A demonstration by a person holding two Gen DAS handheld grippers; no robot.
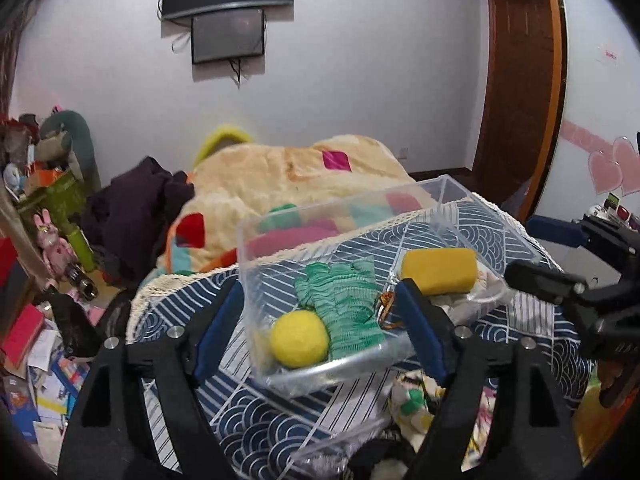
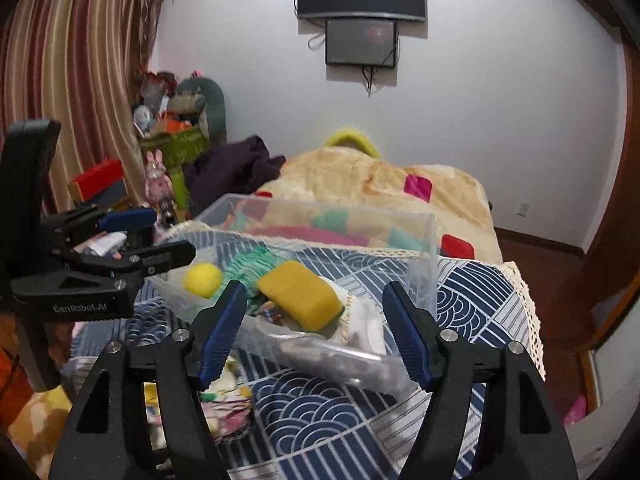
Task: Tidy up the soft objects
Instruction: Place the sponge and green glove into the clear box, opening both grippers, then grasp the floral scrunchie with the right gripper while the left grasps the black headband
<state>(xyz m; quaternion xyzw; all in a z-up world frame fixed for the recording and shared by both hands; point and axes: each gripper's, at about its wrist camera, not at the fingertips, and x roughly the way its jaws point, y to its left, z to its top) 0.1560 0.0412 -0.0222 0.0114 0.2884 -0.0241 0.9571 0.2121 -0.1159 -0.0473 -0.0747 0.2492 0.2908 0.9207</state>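
- Sitting in the bin (image 1: 256, 240): ball (image 1: 298, 338), glove (image 1: 344, 304), sponge (image 1: 440, 270).
- Left tool (image 1: 320, 332) hanging spread wide, straddling the bin's near end.
- Right tool (image 2: 314, 328) gaping too, grasping nothing.

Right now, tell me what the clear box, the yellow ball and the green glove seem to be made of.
The clear rectangular box looks like rigid, glossy transparent plastic: the patterned cloth shows through its walls. The round yellow ball seems felt or fuzzy foam, given its matte, slightly fuzzy surface. The green glove appears to be knitted yarn, with ribbed rows visible across the fingers.
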